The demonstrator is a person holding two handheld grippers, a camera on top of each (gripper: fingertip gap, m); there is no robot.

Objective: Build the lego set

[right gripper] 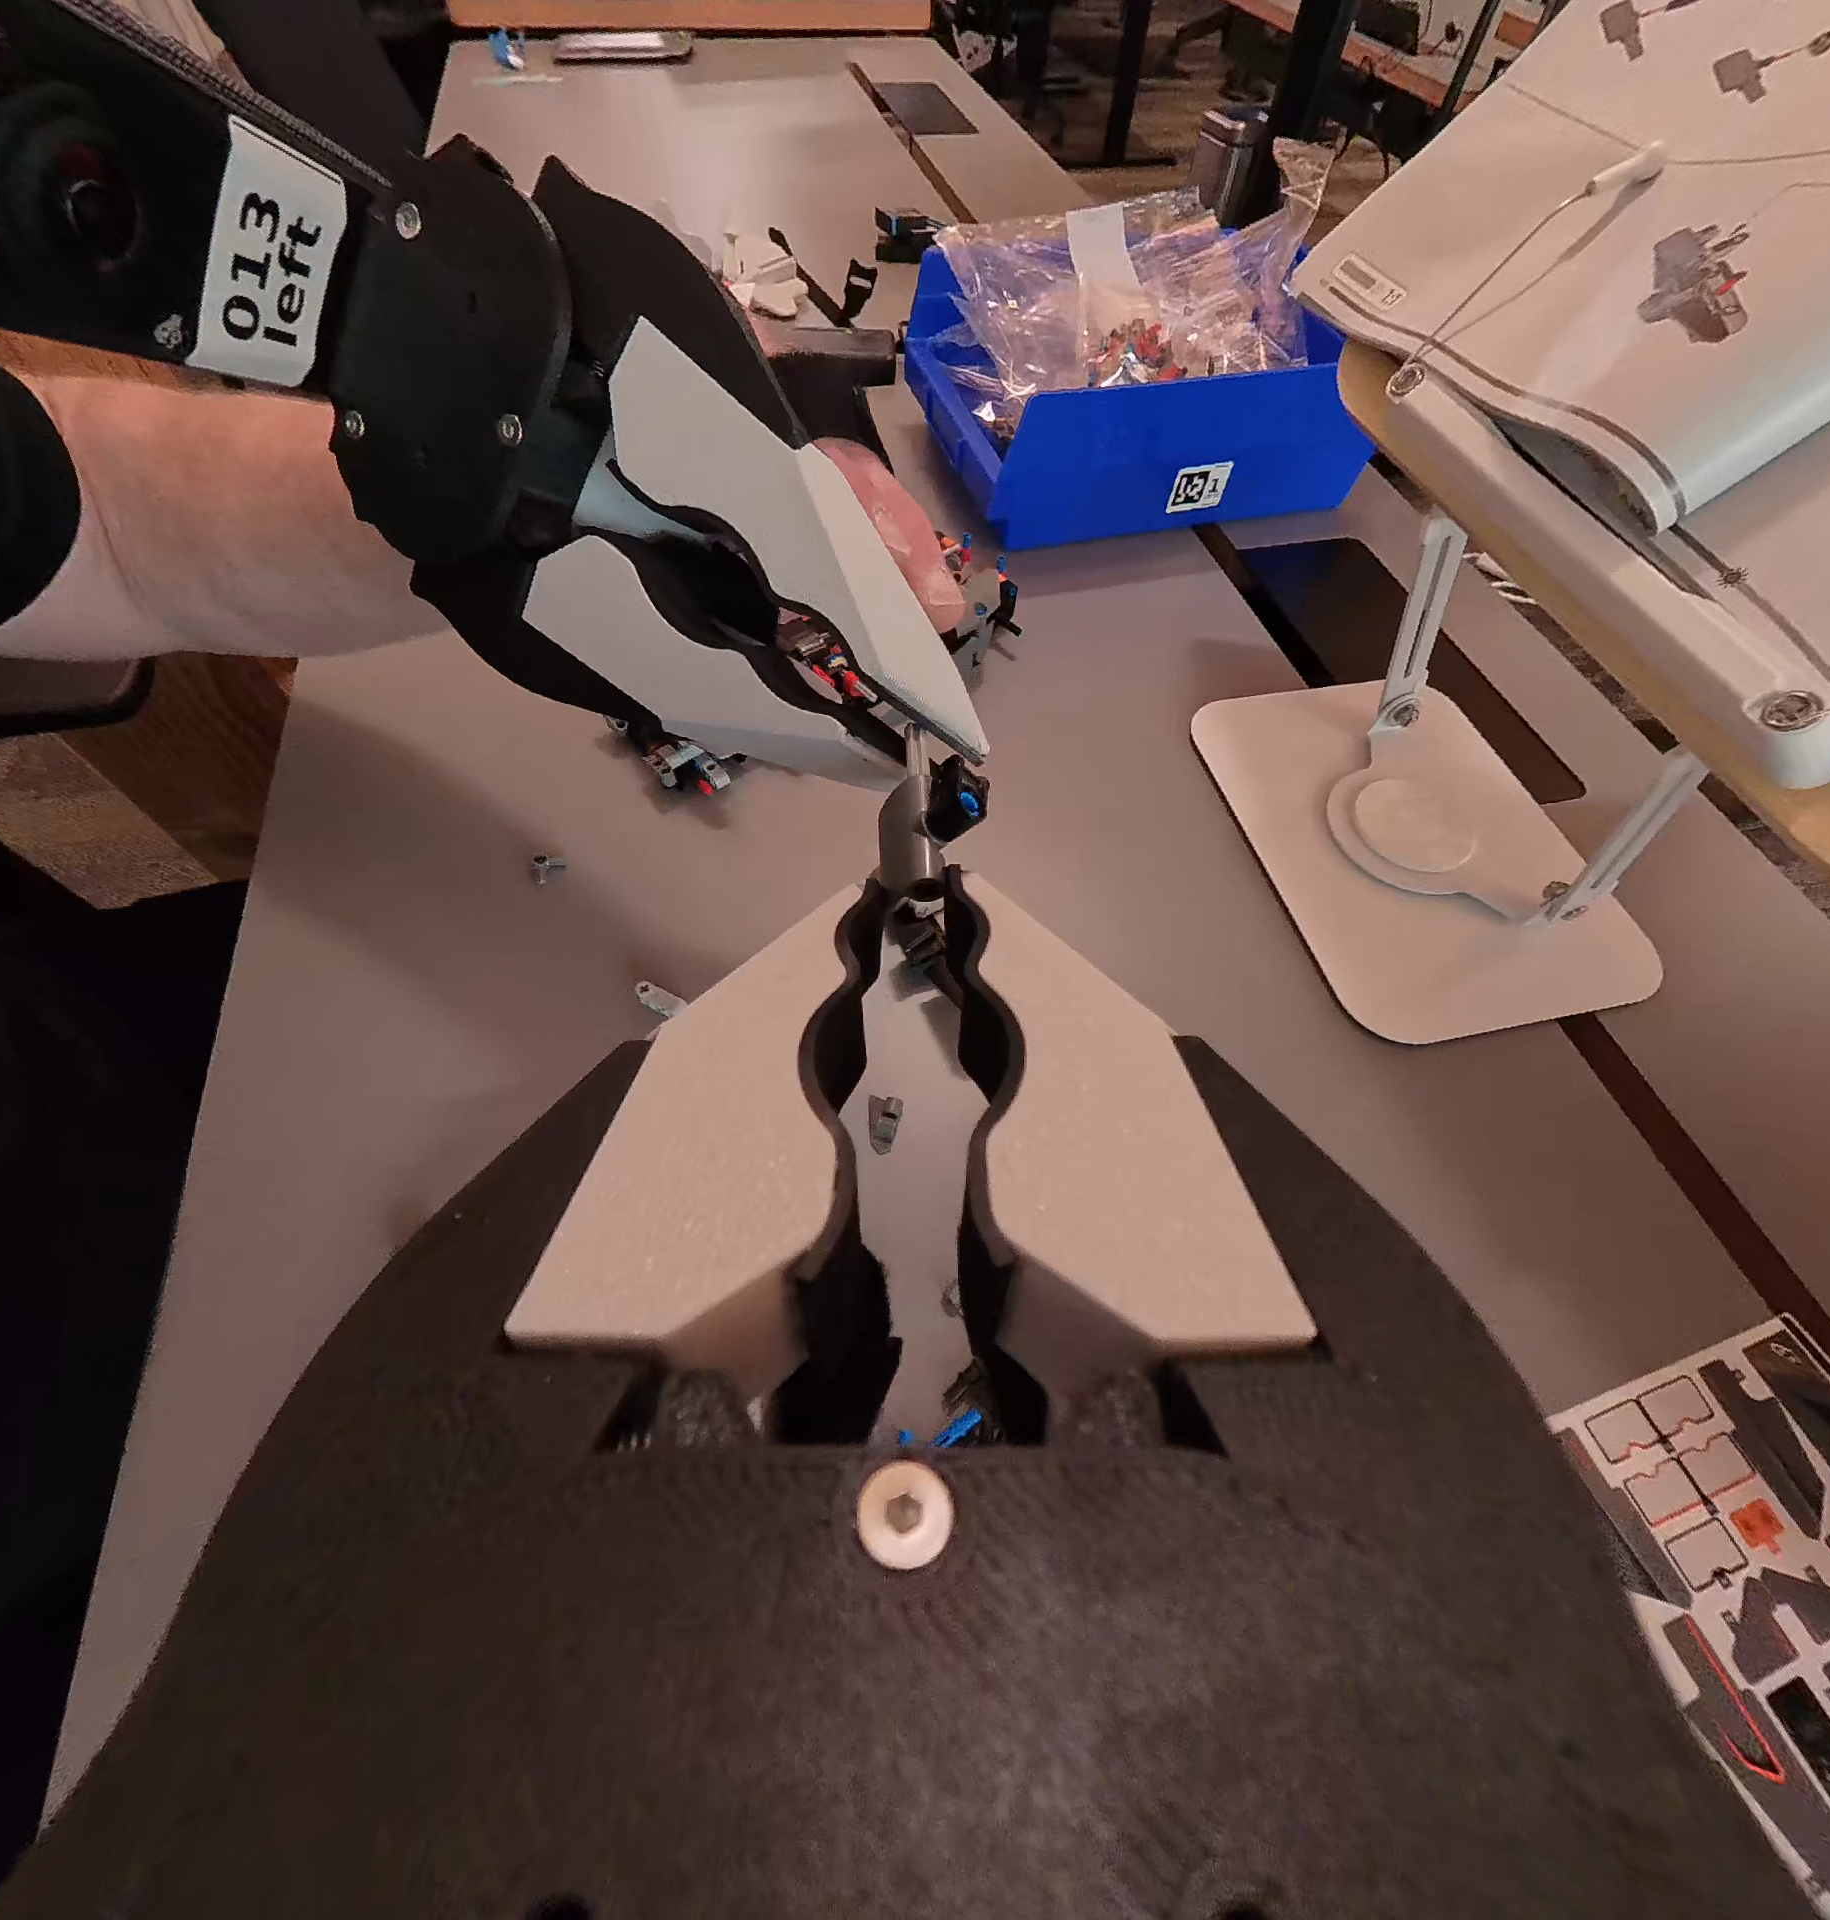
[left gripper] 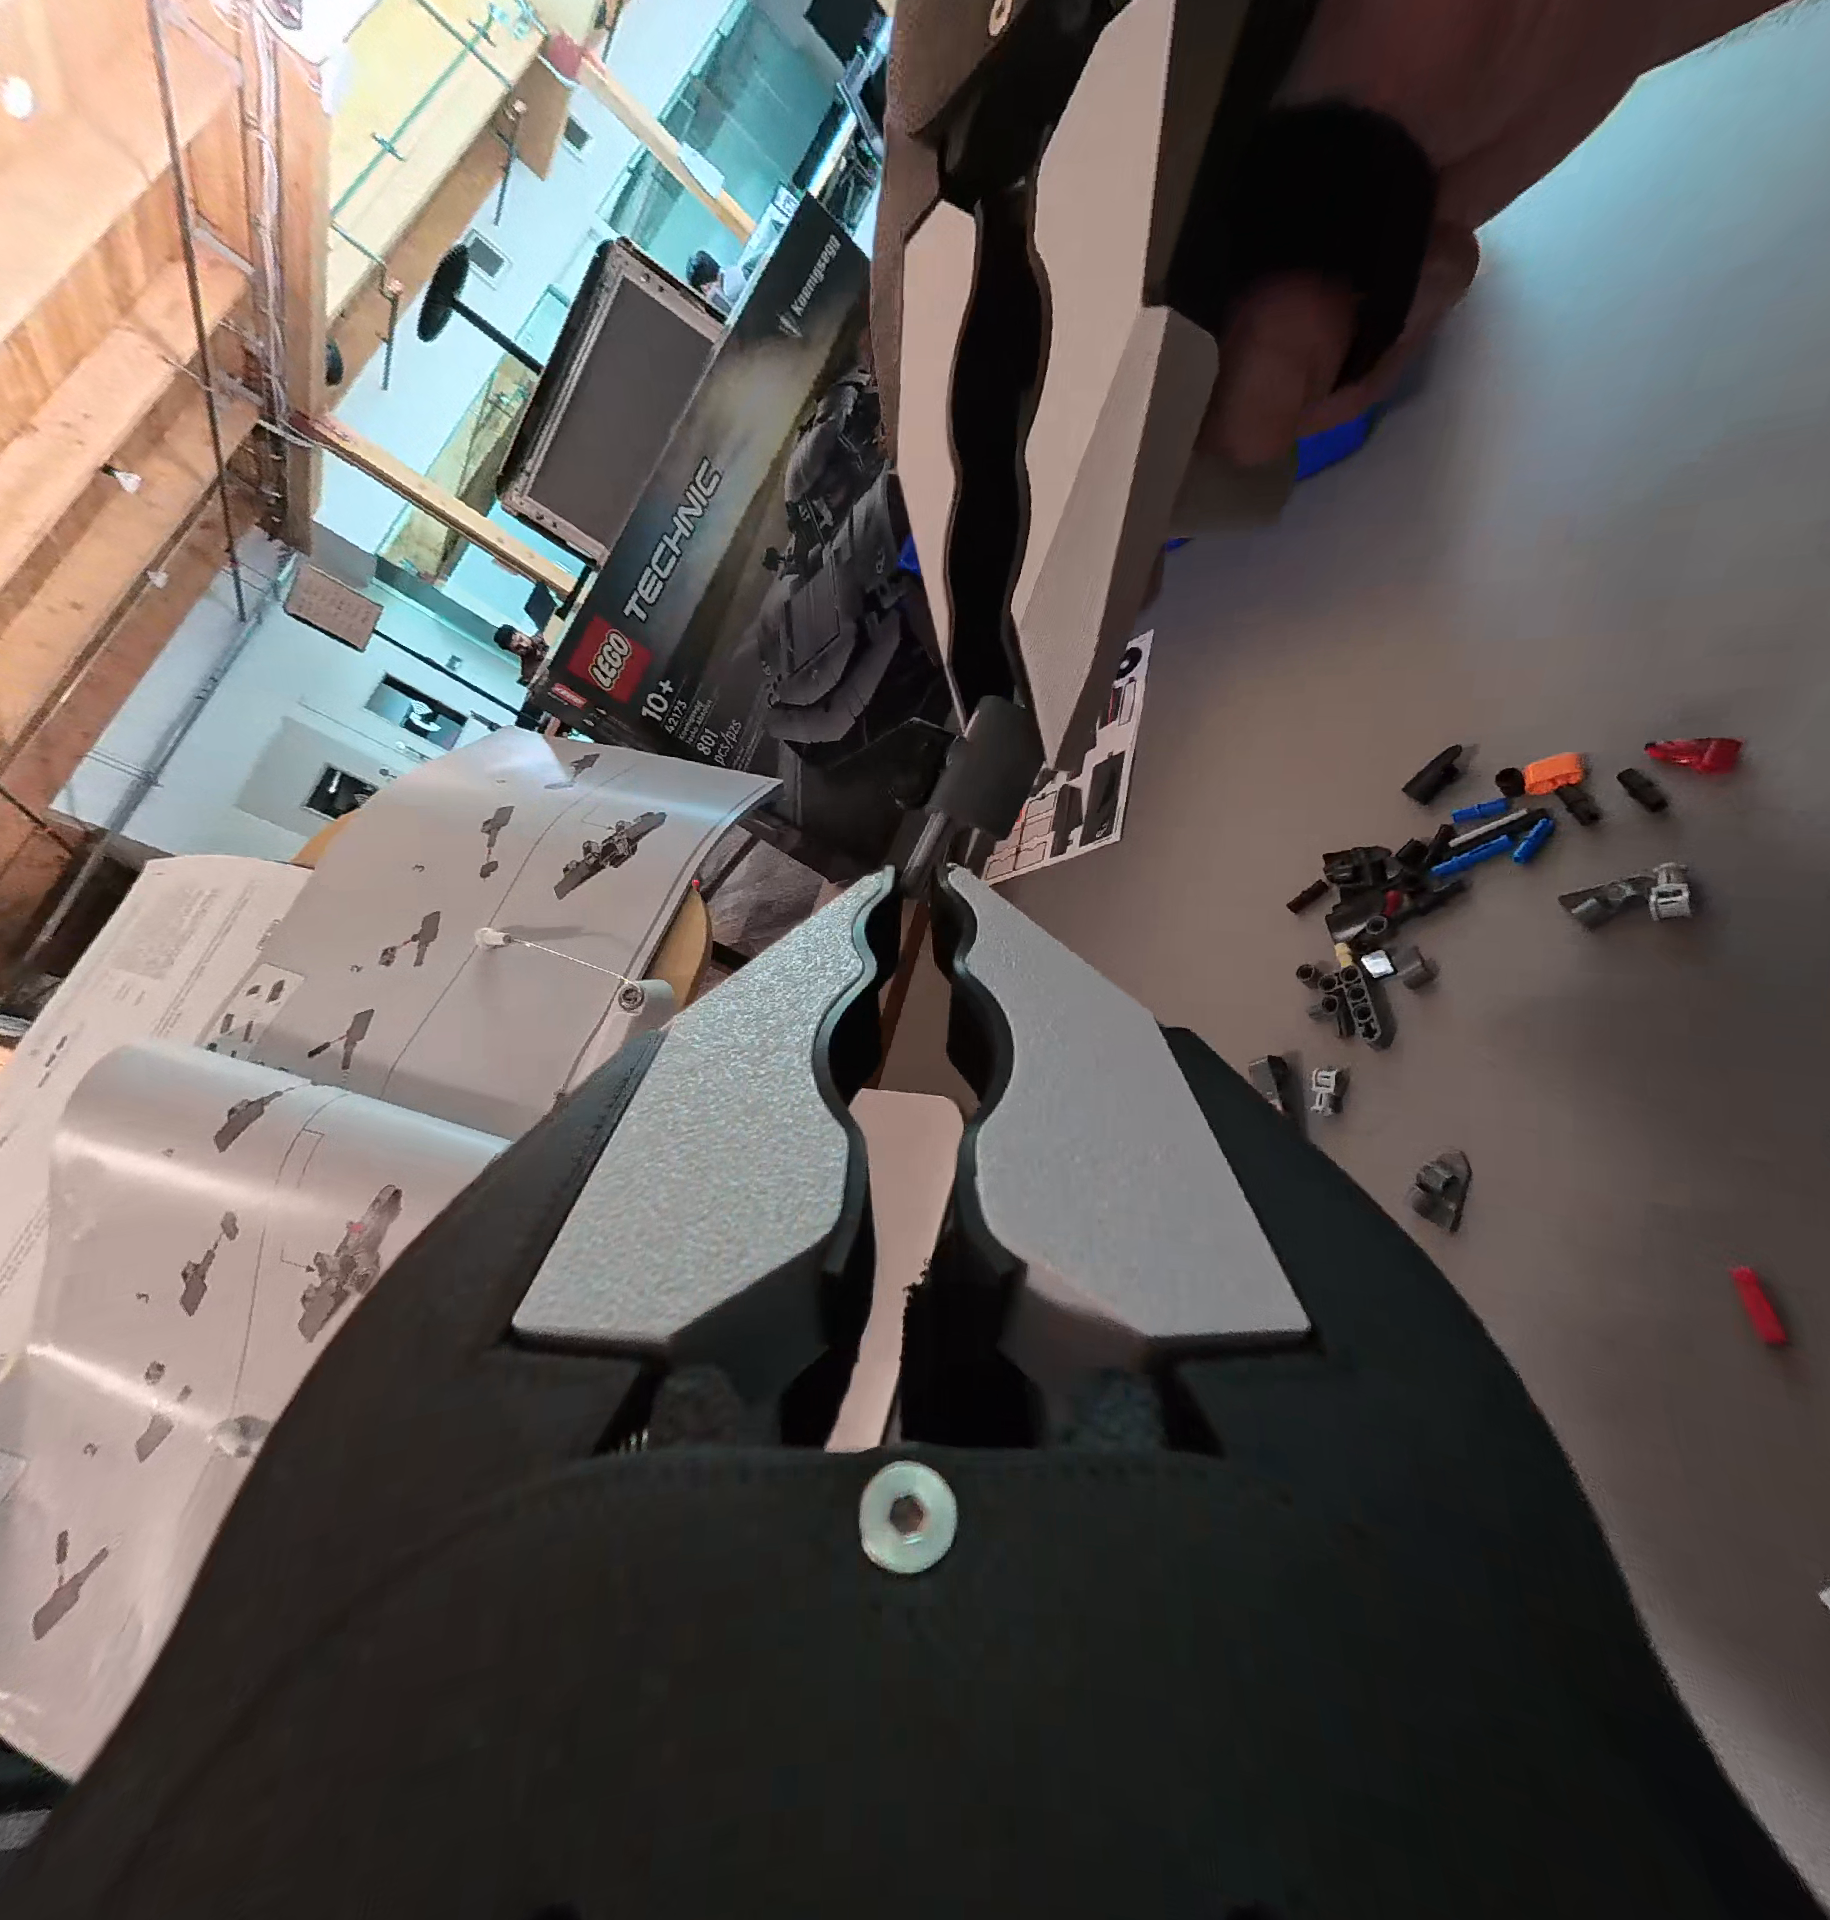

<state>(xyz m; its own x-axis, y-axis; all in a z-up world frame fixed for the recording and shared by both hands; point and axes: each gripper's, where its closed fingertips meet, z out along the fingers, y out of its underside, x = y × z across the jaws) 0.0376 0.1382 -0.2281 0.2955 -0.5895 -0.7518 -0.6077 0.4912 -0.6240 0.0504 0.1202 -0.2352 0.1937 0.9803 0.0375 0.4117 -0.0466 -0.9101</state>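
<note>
Both grippers meet over the grey table (right gripper: 1098,665), each closed on one end of the same small dark grey Lego connector assembly (right gripper: 916,831). The left gripper (left gripper: 921,883) pinches the thin grey axle end (left gripper: 930,836) between its tips. The right gripper (right gripper: 916,902) clamps the lower end of the grey cylindrical connector, which carries a black piece with a blue pin (right gripper: 961,802) on its side. The assembly hangs in the air above the table, between the two sets of tips. Beyond the assembly stands a blue plastic bin (right gripper: 1150,436) holding clear bags of parts. To the right of the assembly a white stand (right gripper: 1430,862) holds the open instruction booklet (right gripper: 1617,260). A scatter of loose black, blue, red and grey Lego pieces (left gripper: 1410,883) lies on the table beside it, and a sticker sheet (right gripper: 1742,1538) lies nearer the right gripper.
</note>
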